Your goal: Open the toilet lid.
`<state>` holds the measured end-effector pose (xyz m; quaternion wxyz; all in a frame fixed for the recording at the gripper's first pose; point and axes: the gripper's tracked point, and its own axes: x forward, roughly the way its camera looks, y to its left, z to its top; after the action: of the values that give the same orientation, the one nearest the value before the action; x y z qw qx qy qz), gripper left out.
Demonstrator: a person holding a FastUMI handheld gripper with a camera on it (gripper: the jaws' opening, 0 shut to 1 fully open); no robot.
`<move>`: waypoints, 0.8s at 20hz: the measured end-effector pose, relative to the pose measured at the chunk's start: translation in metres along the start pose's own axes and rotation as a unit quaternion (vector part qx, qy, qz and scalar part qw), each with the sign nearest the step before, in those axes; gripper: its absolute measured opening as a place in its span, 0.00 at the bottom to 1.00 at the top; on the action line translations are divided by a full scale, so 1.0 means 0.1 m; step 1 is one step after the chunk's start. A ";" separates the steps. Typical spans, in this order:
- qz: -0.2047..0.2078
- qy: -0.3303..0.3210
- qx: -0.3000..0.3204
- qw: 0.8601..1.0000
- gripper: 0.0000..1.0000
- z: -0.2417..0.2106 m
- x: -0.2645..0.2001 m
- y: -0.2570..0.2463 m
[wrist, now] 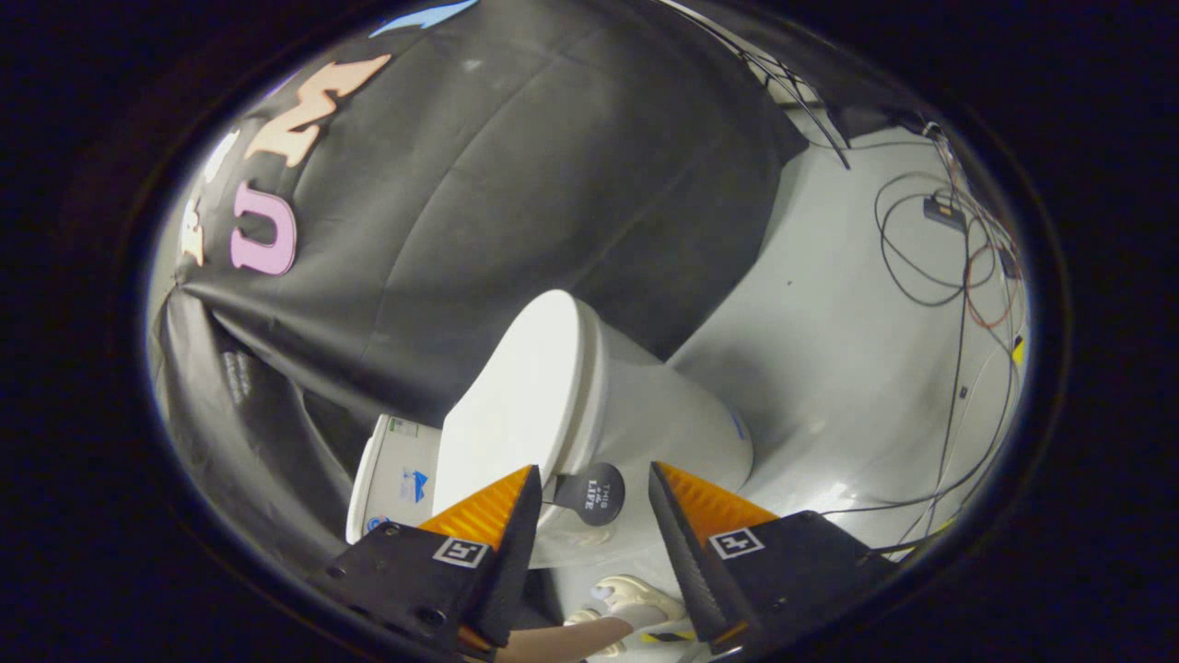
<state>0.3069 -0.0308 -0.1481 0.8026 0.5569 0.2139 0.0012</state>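
Gripper: the hand-held gripper [591, 479] has its two fingers spread wide apart, with nothing held between them. The view along them is strongly tilted.
Fingers: one finger [502, 511] sits in front of the lower end of the lid; the other finger [686, 516] sits in front of the lower side of the bowl. Whether either one touches the toilet cannot be told.
Toilet: a white toilet [645, 405] stands just ahead of the fingers, on a pale floor, with its back to a black cloth wall.
Lid: the white toilet lid [516, 405] lies closed, flat over the bowl. Its near end is just beyond the fingertips.
Round tag: a small dark round tag [594, 493] hangs at the front of the bowl, seen in the gap between the two fingers.
Tank: the white tank [391, 479] is behind the lid, against the cloth wall, with small stickers on it.
Floor: the pale grey floor [829, 350] spreads out to one side of the toilet.
Cables: a tangle of dark and reddish cables [949, 267] lies on the floor well away from the toilet, with a small dark box among them.
Person: a bare leg and a pale shoe [636, 599] show below the gap between the fingers, standing on the floor in front of the toilet.
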 end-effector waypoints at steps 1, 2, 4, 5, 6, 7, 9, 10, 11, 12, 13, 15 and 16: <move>0.009 0.010 0.010 1.000 0.69 -0.05 0.03 0.00; 0.018 0.016 0.022 0.999 0.61 -0.07 0.06 0.00; 0.027 0.016 0.040 0.999 0.45 -0.04 0.12 -0.01; 0.023 0.015 0.047 0.999 0.38 -0.04 0.14 -0.03; 0.023 0.017 0.054 0.998 0.30 -0.03 0.13 -0.06; 0.026 0.022 0.064 0.997 0.22 -0.03 0.11 -0.05; 0.036 0.026 0.083 0.996 0.17 0.01 0.08 -0.04; 0.037 0.026 0.087 0.995 0.13 0.03 0.07 -0.04; 0.036 0.024 0.087 0.995 0.08 0.02 0.07 -0.01; 0.027 0.024 0.082 0.996 0.04 0.01 0.05 0.01; 0.014 0.029 0.064 0.997 0.00 -0.03 0.05 0.04; -0.004 0.031 0.026 0.999 0.00 0.01 0.00 0.11; -0.007 0.030 0.017 0.999 0.00 0.04 -0.03 0.18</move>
<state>0.3095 -0.0283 -0.1301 0.7862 0.5684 0.2422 0.0086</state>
